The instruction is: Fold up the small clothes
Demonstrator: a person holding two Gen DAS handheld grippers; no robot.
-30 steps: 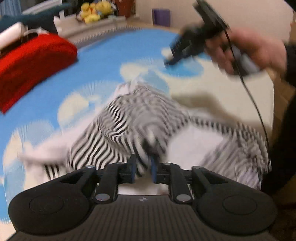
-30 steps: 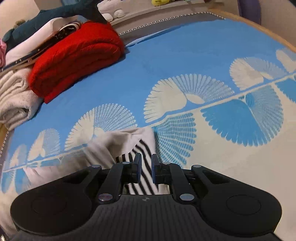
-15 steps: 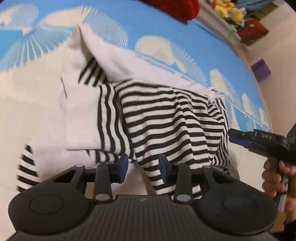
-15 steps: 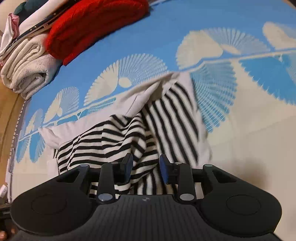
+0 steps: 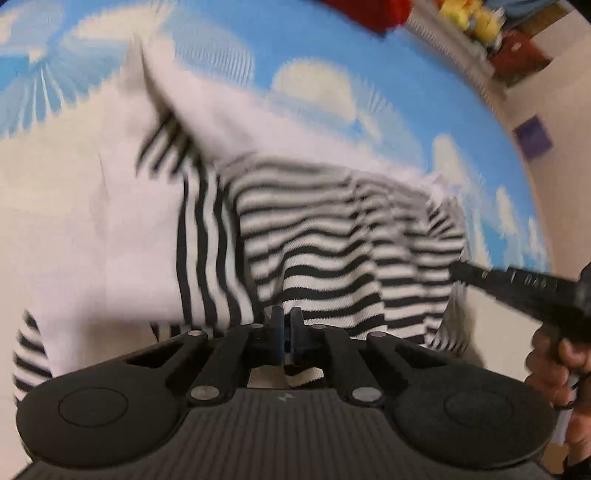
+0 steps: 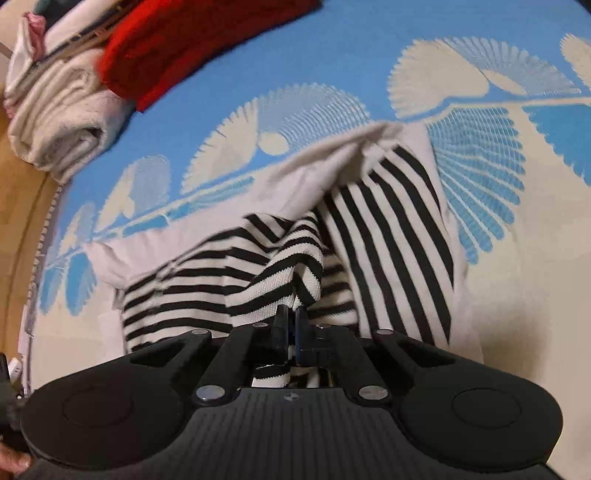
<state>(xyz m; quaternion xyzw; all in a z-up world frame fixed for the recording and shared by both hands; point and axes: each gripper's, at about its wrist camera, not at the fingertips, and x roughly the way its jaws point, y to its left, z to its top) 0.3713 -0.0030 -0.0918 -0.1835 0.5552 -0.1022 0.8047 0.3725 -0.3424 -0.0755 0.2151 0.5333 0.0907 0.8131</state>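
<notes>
A small black-and-white striped garment (image 5: 332, 251) with plain white panels lies crumpled on a blue and cream patterned blanket (image 5: 325, 44). My left gripper (image 5: 286, 326) is shut, its pads pinching the garment's near striped edge. At the right of the left wrist view, a hand (image 5: 554, 365) holds the right gripper's black body at the garment's right side. In the right wrist view the garment (image 6: 388, 229) shows a raised striped fold, and my right gripper (image 6: 290, 323) is shut on that fold's lower edge.
A folded red knit (image 6: 192, 40) and rolled white towels (image 6: 55, 118) lie at the blanket's (image 6: 258, 74) far left, beside a wooden edge (image 6: 22, 206). Yellow soft toys (image 5: 469, 18) and a purple box (image 5: 533, 136) sit beyond the blanket.
Both grippers had open jaws over the striped fabric half a second ago; both now stand closed on it. Before that, each gripper came down and closer to the garment.
</notes>
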